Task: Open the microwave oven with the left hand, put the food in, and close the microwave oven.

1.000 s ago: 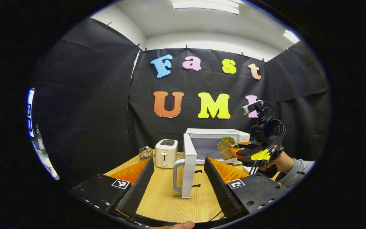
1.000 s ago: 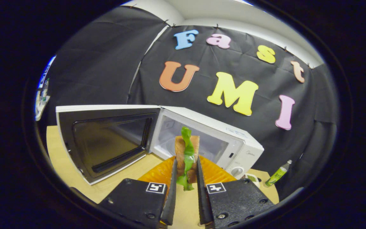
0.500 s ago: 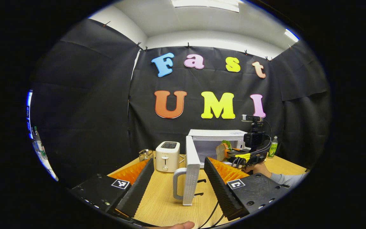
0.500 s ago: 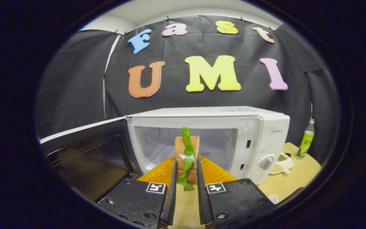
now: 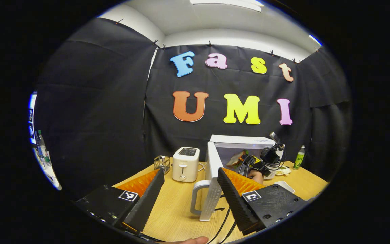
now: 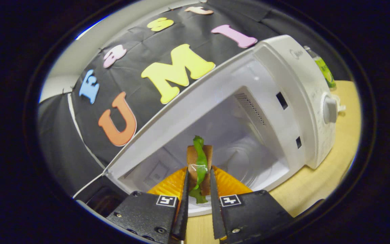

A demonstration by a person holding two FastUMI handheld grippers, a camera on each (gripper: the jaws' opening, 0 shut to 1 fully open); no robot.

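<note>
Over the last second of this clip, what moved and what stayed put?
The right tool, shut on the sandwich, went from in front of the microwave oven up to its open cavity and tilted, so the oven leans in the right gripper view. The left tool drew slightly back from the microwave door, open throughout. Door stayed open; toaster unmoved.

White microwave [image 6: 283,88], brown sandwich [image 6: 199,162] (green leaf), cream toaster [image 5: 185,164], green bottle [image 5: 299,158], wood-grain table [image 5: 178,210].
</note>
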